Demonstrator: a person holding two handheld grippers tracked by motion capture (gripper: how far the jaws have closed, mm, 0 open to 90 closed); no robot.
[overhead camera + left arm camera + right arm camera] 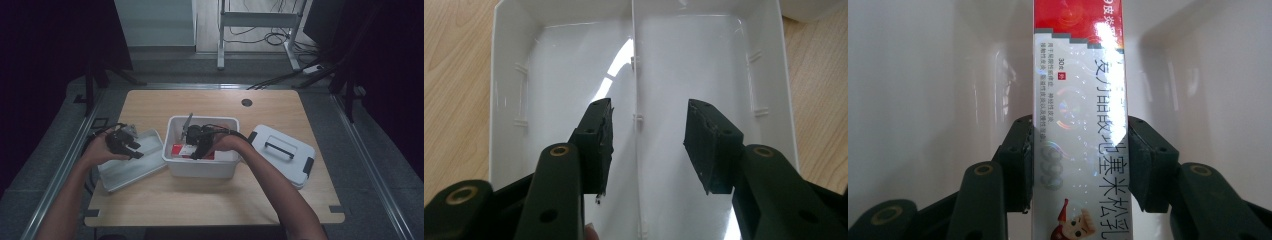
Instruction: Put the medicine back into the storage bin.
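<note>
1. Right gripper (pixel 1079 165) clamped on a red-and-white carton (pixel 1079 125), pads pressed against its two long sides; seen from above, lowered inside the white storage box (pixel 202 167) at mid-table
2. Carton's long axis running straight ahead along the jaws in the right gripper view, far red end aimed at the box's inner wall, near end cut off at the bottom edge of that view
3. From the high view, carton (pixel 186 150) sitting low in the box, just beside the front wall, tipped down with the gripper (pixel 198 150); hard to tell whether it touches the floor of the box yet
4. Judged next move: setting the carton down flat, so clearance between its far end and the wall ahead is what counts; right hand plainly the nearer one
5. Left gripper (pixel 649 145) with jaws apart and nothing between them, hovering over the divided white tray (pixel 504 75) left of the box; also visible from above (pixel 131 146)
6. Box lid (pixel 282 155) lying apart on the table (pixel 210 200) to the right
7. Print on the carton partly washed out by glare; box contents under the hand hidden
</note>
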